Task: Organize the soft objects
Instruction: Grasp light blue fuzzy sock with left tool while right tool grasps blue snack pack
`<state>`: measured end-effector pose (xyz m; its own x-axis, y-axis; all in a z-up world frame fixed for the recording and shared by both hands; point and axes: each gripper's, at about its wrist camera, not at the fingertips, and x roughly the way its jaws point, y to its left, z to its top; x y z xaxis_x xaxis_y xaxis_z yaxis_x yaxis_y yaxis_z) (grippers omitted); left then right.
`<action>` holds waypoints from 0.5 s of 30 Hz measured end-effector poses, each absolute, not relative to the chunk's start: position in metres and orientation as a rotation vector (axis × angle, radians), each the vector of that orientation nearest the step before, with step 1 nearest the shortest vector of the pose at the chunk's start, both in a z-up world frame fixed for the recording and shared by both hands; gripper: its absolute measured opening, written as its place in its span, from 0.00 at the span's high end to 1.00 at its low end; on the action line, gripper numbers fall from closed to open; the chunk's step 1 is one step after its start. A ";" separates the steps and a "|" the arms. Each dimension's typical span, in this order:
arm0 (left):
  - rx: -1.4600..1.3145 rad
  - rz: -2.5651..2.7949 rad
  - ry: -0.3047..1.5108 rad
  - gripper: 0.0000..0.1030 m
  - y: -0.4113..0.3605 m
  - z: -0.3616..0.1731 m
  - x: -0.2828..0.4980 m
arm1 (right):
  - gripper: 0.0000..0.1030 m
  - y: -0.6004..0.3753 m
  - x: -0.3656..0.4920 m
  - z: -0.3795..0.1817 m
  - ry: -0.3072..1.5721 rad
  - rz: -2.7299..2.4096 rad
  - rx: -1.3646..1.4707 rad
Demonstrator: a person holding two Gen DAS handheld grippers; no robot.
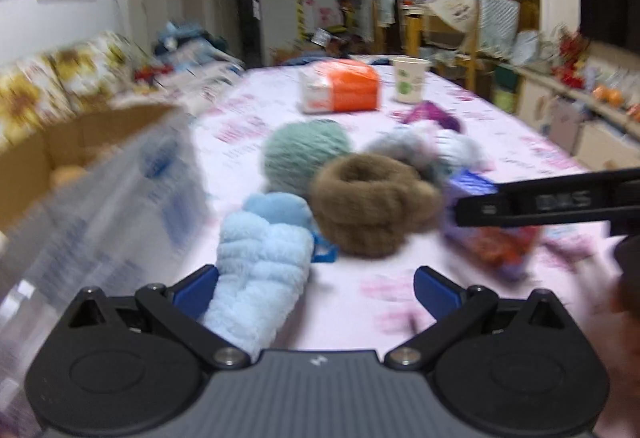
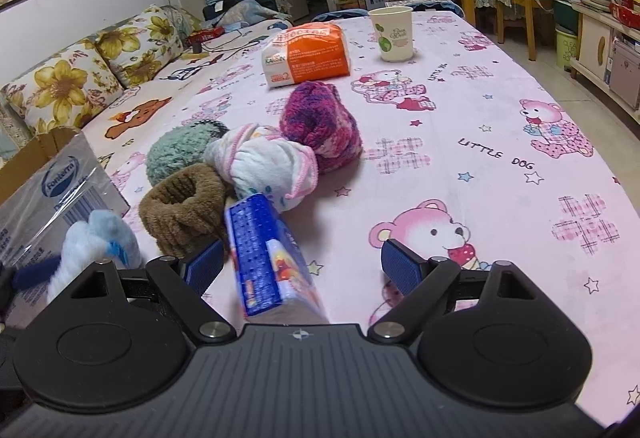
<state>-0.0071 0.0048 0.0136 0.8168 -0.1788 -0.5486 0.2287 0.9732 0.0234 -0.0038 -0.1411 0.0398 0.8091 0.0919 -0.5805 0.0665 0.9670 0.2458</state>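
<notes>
Here, notes by item, working outward from the soft things.

Pale blue plush (image 1: pixel 260 270): lies between the left gripper's (image 1: pixel 316 292) fingers, against the left-hand blue pad (image 1: pixel 196 292) at about 9 o'clock of the gap. Jaws spread wide; the other pad is well apart from it, so nothing is pinched. Judged very light and squashy; best taken across the thick middle, since the fluff will give before the grip bites.

Tissue pack (image 2: pixel 272 258): blue-printed plastic wrap, lying lengthwise between the right gripper's (image 2: pixel 302 266) fingers, nearer the left pad. Jaws spread, not closed on it. Judged light, soft inside, film likely slippery; take it across the short width.

Brown fuzzy ring (image 1: pixel 372 201): at 12 o'clock from the left gripper, just beside the plush. Floppy; pinch one side of the loop.

Green yarn ball (image 1: pixel 306 153): behind the ring, touching it. Springy, may roll.

White-pink cloth bundle (image 2: pixel 264 161): at 12 o'clock from the tissue pack, touching it.

Magenta knit bundle (image 2: pixel 320 125): at 1 o'clock, against the white bundle.

Cardboard box (image 1: pixel 36 165): at 10 o'clock in the left view, blurred; likely the destination.

Orange package (image 2: pixel 306 53), paper cup (image 2: pixel 392 33): far end, 12 o'clock.

Pink tablecloth (image 2: pixel 500 109): under everything.
</notes>
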 end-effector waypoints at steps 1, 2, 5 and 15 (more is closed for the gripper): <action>0.089 -0.236 0.571 0.01 0.003 0.014 -0.010 | 0.00 -0.142 -0.004 0.040 0.630 0.011 0.264; 0.102 -0.255 0.561 0.01 0.000 0.015 -0.013 | 0.00 -0.143 -0.005 0.040 0.631 0.008 0.266; 0.111 -0.278 0.531 0.01 -0.001 0.020 -0.020 | 0.00 -0.142 -0.007 0.039 0.634 0.013 0.267; 0.142 -0.137 0.534 0.03 0.015 0.014 0.000 | 0.13 -0.130 -0.006 0.035 0.627 0.026 0.183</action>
